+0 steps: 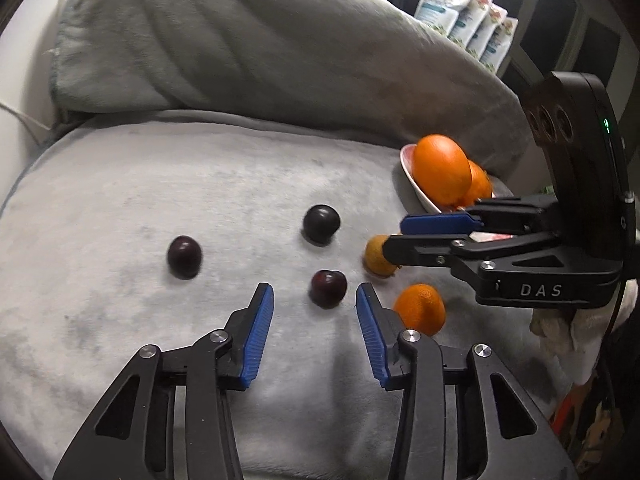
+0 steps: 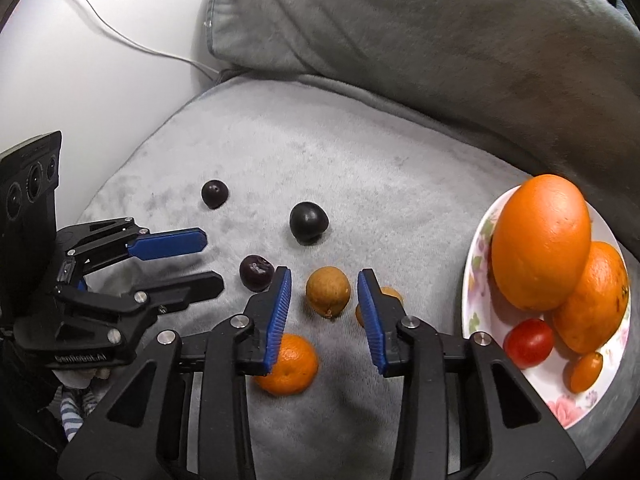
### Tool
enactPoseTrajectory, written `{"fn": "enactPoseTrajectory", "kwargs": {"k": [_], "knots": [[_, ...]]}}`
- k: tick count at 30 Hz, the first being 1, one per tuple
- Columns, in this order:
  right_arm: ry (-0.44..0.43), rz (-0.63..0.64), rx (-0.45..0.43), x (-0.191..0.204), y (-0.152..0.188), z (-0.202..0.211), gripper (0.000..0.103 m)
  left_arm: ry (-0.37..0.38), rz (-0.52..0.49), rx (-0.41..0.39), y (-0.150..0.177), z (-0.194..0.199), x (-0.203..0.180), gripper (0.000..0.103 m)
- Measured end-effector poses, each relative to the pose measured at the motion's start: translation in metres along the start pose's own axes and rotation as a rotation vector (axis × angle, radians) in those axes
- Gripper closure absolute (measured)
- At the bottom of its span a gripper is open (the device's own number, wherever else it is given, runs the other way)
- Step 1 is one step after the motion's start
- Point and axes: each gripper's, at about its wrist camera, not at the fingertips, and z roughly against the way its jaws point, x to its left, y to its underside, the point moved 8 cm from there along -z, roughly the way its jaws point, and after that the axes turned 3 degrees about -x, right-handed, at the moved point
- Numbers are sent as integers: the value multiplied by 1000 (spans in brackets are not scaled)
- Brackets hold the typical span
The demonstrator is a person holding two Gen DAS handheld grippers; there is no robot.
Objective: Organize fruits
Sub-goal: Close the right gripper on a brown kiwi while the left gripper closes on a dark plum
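Left gripper (image 1: 315, 300) spread, dark plum (image 1: 328, 289) between its tips; right gripper (image 2: 324, 284) spread, brown fruit (image 2: 328, 290) between

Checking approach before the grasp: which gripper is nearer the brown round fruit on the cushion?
Right. The right gripper is open with the brown fruit between its fingertips; the left gripper sits off to its left, beyond a dark plum.

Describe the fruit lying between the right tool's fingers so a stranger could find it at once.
Start at the floral plate on the grey cushion. Left of it, loose on the cushion, lies a tan fruit. It is dull brown and oval, unlike the dark plums and the bright mandarin.
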Motion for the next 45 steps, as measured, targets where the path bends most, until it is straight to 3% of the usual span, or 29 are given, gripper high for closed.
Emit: {"fn": "enactPoseTrajectory", "kwargs": {"k": [15,19,24,29,45], "knots": [[-3,77,94,10,0,-19,67,11,-45,59,2,-20,-8,71],[14,87,102,9,0,-21,76,10,-50,77,2,-27,-8,72],[17,102,101,10,0,-20,76,2,-51,84,0,-33,-7,76],[30,108,85,11,1,-19,76,7,-51,80,-1,-34,-7,81],[24,66,-42,9,-6,18,77,3,-31,43,-4,-16,-8,82]]}}
